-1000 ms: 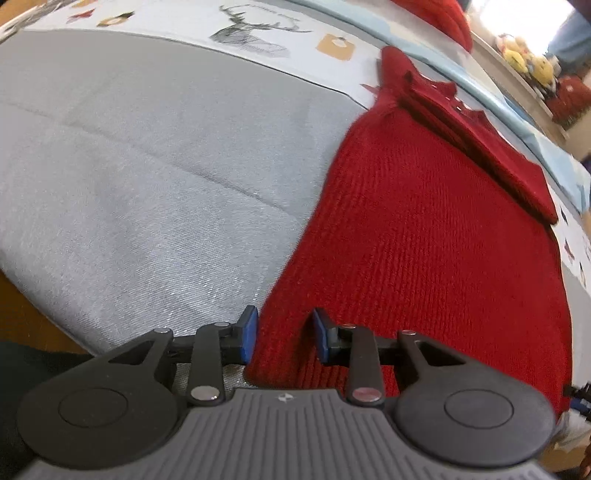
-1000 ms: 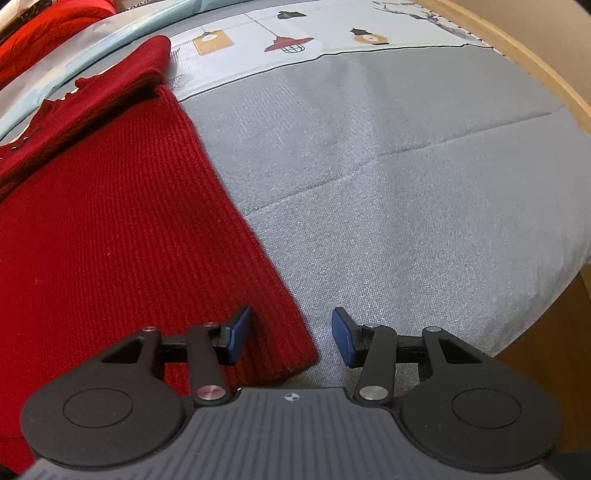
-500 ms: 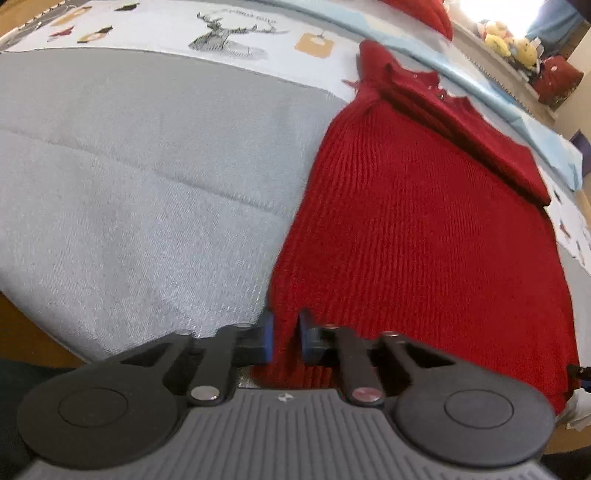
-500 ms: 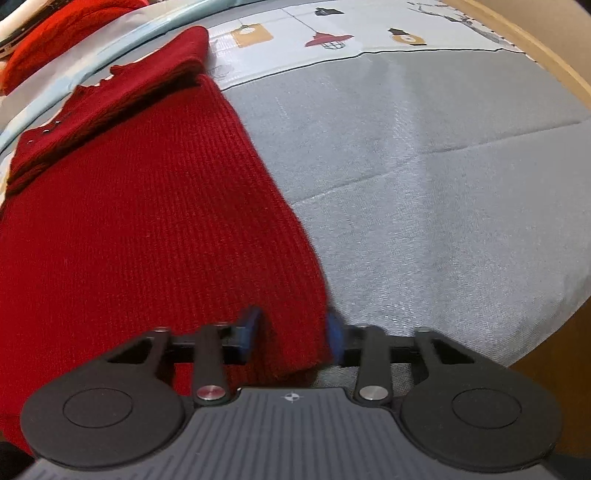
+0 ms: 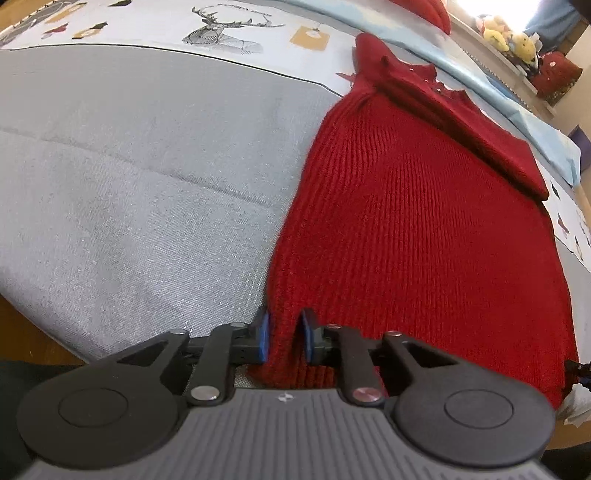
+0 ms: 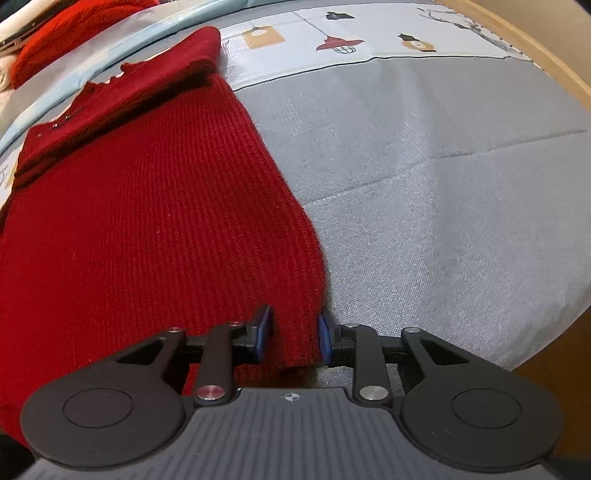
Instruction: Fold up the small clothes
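1. Plainly, at the far left the grey woven cloth (image 5: 129, 177) covering the work surface is lying bare, and its pale printed border with a stag drawing (image 5: 229, 26) is running along the far edge.
2. Next, the left gripper (image 5: 283, 338) is pinching the near left hem corner of the ribbed dark red knitted sweater (image 5: 417, 221); its blue-padded fingers (image 5: 263, 338) are squeezing a bunched ridge of the knit between them.
3. The sweater itself is lying flat in the middle of the cloth, hem towards the person, with its sleeves (image 5: 454, 122) folded across the far end near the neckline.
4. To the right, the right gripper (image 6: 293, 338) is pinching the near right hem corner in the same way, one pad (image 6: 324, 338) sitting at the very side edge of the knit.
5. Holding both hem corners at once seems meant to keep the hem level, so the lower half can be carried up over the folded sleeves in one even fold.
6. Beyond the right gripper, more grey cloth is lying bare up to a wooden rim (image 6: 524, 40).
7. I am seeing no basket or box; a second red knitted item (image 6: 70, 33) is resting loose past the far border, and some soft toys (image 5: 506, 33) are sitting on a ledge.
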